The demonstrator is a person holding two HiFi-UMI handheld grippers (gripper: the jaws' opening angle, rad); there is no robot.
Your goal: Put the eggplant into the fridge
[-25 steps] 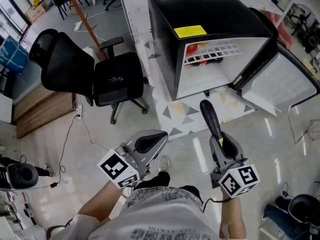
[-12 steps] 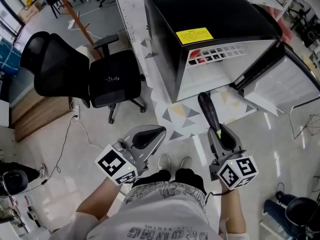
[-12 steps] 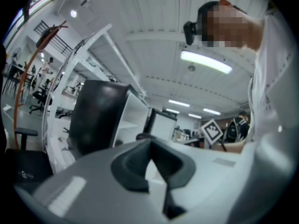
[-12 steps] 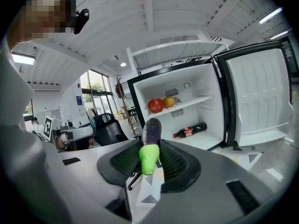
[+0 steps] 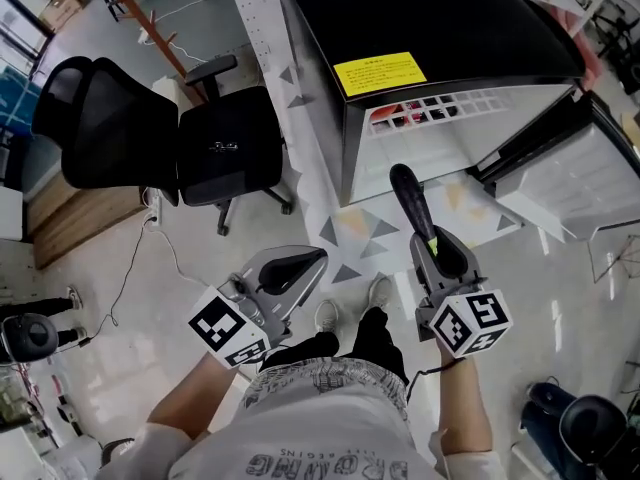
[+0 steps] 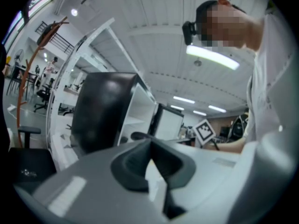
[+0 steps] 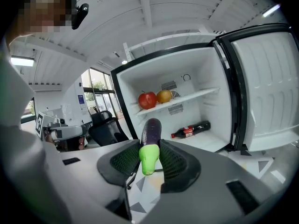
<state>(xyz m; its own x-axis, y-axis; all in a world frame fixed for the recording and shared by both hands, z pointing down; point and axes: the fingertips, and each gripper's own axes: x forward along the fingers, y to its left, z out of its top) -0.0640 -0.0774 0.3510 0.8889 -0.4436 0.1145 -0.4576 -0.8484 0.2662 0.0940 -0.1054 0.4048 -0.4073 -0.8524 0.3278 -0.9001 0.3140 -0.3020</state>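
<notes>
A dark purple eggplant (image 5: 411, 202) with a green stem end (image 7: 148, 158) sticks forward out of my right gripper (image 5: 433, 252), whose jaws are shut on its stem end. It points at the black fridge (image 5: 420, 28), whose door (image 5: 575, 183) stands open to the right. In the right gripper view the eggplant (image 7: 151, 130) lies in front of the open white compartment (image 7: 205, 113). My left gripper (image 5: 303, 263) hangs lower left of the fridge, shut and empty, its jaws meeting in the left gripper view (image 6: 150, 146).
Inside the fridge, a red apple (image 7: 147, 99) and a yellow fruit (image 7: 164, 96) sit on the shelf, with a cola bottle (image 7: 190, 130) on the bottom. A black office chair (image 5: 215, 153) stands to the left. A patterned mat (image 5: 355, 230) lies before the fridge.
Both grippers have moved toward the fridge, the right one carrying the eggplant closer to the open compartment. The fridge fills more of the head view now.
</notes>
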